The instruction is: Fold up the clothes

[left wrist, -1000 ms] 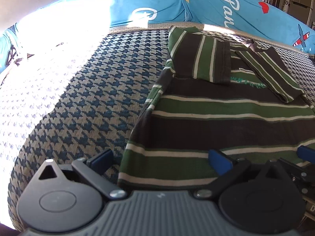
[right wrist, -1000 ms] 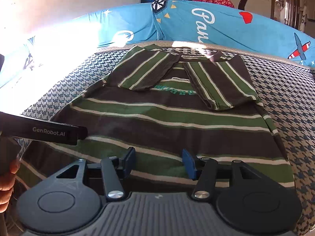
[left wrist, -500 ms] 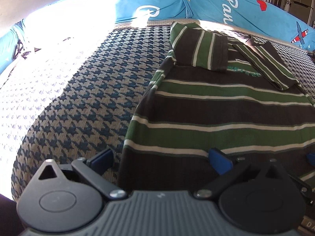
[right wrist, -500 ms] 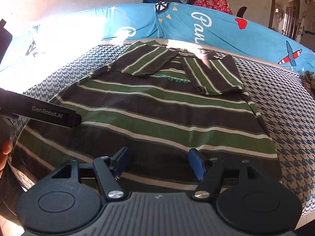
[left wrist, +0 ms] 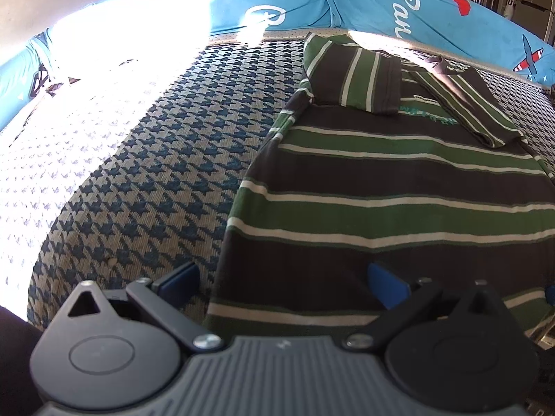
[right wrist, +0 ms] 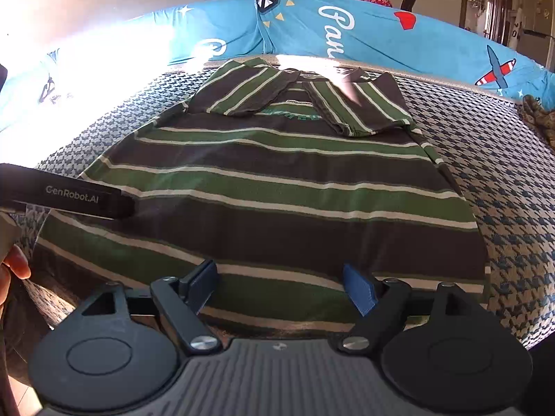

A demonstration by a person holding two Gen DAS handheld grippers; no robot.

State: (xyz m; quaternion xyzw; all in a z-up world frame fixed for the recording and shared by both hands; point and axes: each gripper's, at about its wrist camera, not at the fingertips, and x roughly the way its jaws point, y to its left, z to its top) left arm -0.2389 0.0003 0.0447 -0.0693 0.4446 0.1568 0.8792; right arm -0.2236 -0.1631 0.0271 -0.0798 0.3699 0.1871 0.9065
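Note:
A green, dark brown and white striped shirt (left wrist: 399, 187) lies flat on the houndstooth bed cover (left wrist: 145, 173), both sleeves folded in over the chest. It also shows in the right wrist view (right wrist: 277, 187). My left gripper (left wrist: 282, 279) is open, low over the shirt's near left hem corner. My right gripper (right wrist: 281, 284) is open over the near hem, nearer its right part. The left gripper's body (right wrist: 69, 196) shows at the left of the right wrist view, over the shirt's left edge.
A blue printed bolster (left wrist: 381, 0) runs along the bed's far side (right wrist: 347, 24). Strong sunlight washes out the far left of the bed (left wrist: 86, 69). A crumpled cloth (right wrist: 541, 118) lies at the far right. The bed's near edge is just under both grippers.
Both grippers have drawn back toward the near hem and sit lower over it. The right gripper's jaws have opened wider. The shirt has not moved.

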